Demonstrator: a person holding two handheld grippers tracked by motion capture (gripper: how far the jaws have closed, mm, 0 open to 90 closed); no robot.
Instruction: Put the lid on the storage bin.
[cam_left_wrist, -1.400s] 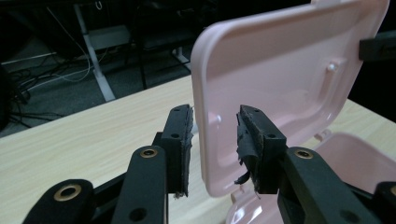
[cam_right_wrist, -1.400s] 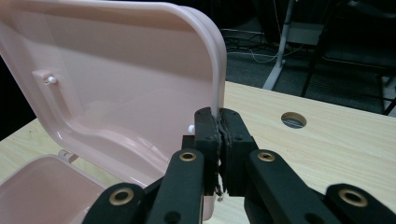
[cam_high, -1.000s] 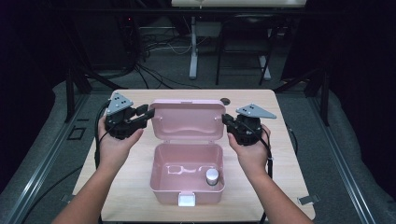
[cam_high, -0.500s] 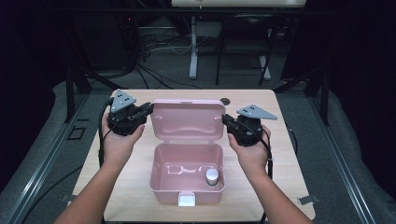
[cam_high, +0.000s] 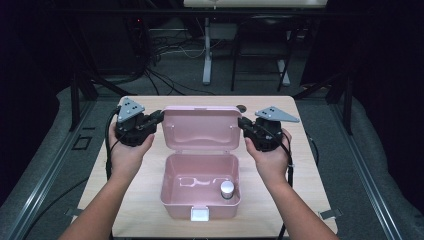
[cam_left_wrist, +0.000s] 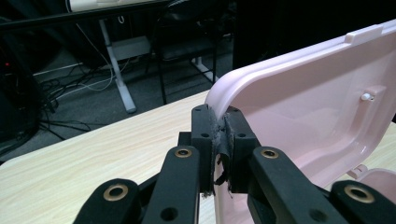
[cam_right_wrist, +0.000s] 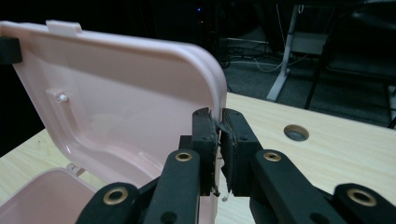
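Observation:
A pink plastic box (cam_high: 172, 185) sits open on the wooden table, its lid (cam_high: 200, 127) standing upright behind it. A small silver-capped cylinder (cam_high: 227, 189) rests in the box's right front corner. My left gripper (cam_high: 159, 116) is at the lid's left rim. Its jaws have just been closing, and in the left gripper view (cam_left_wrist: 218, 128) the pads pinch the lid (cam_left_wrist: 317, 102). My right gripper (cam_high: 242, 122) is shut on the lid's right rim. Its jaws have just eased a touch, and in the right gripper view (cam_right_wrist: 219, 128) the lid's (cam_right_wrist: 130, 93) rim stays between the pads.
A white latch (cam_high: 201, 214) sits on the box's front wall. A round cable hole (cam_high: 242, 106) lies in the table behind the lid, also in the right gripper view (cam_right_wrist: 296, 132). Desk legs and cables stand on the dark floor beyond the table.
The left gripper's jaws have narrowed onto the lid's left rim. The right hand, the lid and the box have hardly moved.

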